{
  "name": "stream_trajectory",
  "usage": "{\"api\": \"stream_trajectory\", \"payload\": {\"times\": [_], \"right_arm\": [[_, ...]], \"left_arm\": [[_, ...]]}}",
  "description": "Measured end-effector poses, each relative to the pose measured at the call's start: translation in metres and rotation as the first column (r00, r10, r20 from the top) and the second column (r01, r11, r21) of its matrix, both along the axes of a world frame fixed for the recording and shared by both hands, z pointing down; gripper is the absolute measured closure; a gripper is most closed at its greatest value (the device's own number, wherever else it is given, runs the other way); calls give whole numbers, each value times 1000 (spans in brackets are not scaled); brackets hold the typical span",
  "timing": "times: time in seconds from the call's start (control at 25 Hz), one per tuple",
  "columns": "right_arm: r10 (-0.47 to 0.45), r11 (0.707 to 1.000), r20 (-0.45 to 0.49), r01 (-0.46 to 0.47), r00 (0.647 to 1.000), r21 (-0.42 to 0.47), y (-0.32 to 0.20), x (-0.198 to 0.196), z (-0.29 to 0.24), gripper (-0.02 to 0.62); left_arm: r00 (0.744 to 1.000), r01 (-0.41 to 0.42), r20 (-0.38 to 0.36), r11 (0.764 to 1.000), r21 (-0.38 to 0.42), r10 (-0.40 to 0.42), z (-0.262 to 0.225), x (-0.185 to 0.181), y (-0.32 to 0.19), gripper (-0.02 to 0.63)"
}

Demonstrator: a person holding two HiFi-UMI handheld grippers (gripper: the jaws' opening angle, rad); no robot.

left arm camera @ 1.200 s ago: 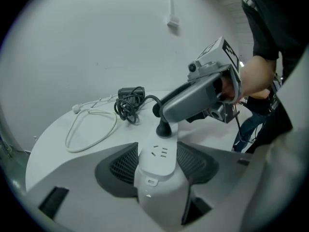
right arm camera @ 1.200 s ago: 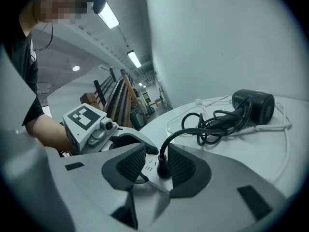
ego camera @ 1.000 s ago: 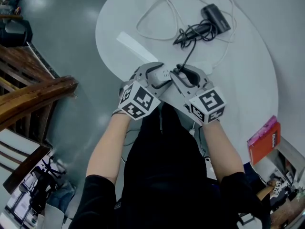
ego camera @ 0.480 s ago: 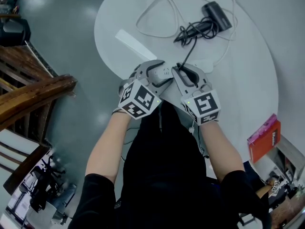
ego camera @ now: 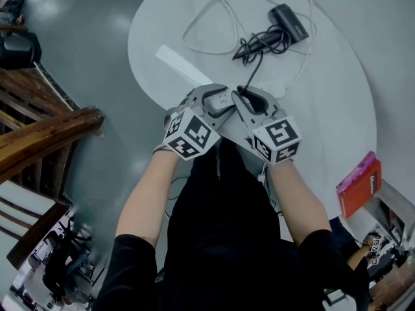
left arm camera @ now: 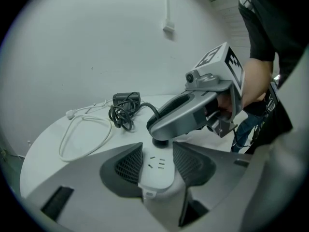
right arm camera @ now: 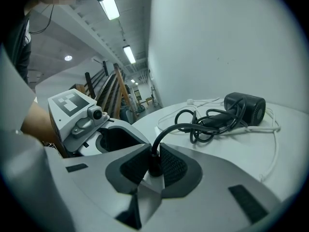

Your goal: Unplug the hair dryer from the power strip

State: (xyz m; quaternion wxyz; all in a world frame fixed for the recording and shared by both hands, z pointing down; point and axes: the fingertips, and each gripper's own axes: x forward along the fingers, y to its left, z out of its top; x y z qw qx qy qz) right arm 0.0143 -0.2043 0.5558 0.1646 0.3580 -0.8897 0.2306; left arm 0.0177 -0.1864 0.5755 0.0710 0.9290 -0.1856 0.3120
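Note:
A white power strip (ego camera: 185,68) lies on the round white table (ego camera: 324,102), its near end between my two grippers. My left gripper (ego camera: 217,97) straddles that end (left arm camera: 157,167); its jaws are closing and the pads (left arm camera: 126,164) meet the strip's sides. My right gripper (ego camera: 249,99) is shut on the black plug (right arm camera: 154,164) that sits in the strip. From the plug, the black cord (right arm camera: 203,122) runs in loops to the black hair dryer (ego camera: 288,21), which lies on its side at the far part of the table (right arm camera: 246,108).
A loose white cable (ego camera: 214,18) loops around the dryer. An orange and pink book (ego camera: 360,186) lies at the table's right edge. Wooden stair rails (ego camera: 45,135) stand on the grey floor to the left. The person's dark torso fills the lower view.
Both grippers stay at the strip's near end. The head view has shifted slightly, nothing else has visibly moved.

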Motion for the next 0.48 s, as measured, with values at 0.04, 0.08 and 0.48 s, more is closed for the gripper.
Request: {"api": "stream_trajectory", "payload": {"times": [0.04,0.08,0.48], "right_arm": [[2,1000,-5,-2,1000,3,0,0,-1,523],[6,1000,-9,-6,1000,4,0,0,-1,523],[40,999,-14,-40,999,-22,-3,-2,-3,526]], "left_arm": [[1000,0,-2,1000,2,0,0,0,0,405],[1000,0,-3,1000,4,0,0,0,1,405],[1000,-24,15,1000,2,24,1,-1,1,408]]}}
